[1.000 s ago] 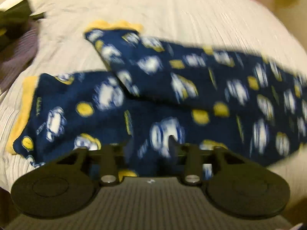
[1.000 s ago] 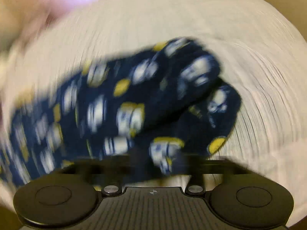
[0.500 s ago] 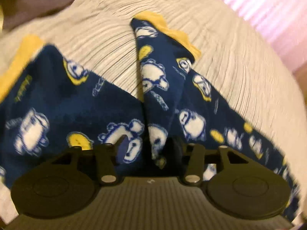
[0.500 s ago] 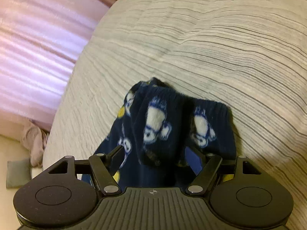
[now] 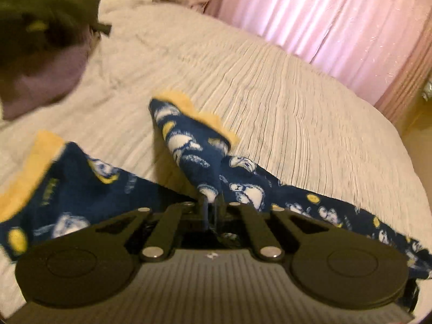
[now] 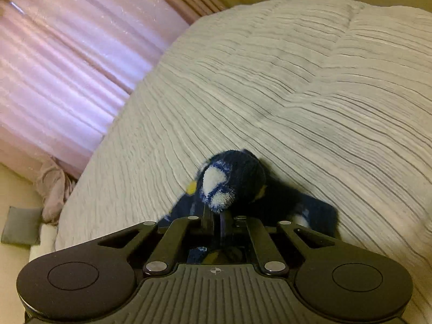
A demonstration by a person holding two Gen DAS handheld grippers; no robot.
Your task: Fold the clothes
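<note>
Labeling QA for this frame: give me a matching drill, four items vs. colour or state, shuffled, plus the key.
Items:
1. pants
2. cuffs
3. curtain
4. left gripper

Colour or state:
A. pink
B. shut on fabric
C. navy with white and yellow print
D. plain yellow

Pairs: 1-C, 2-D, 3-A, 4-B
</note>
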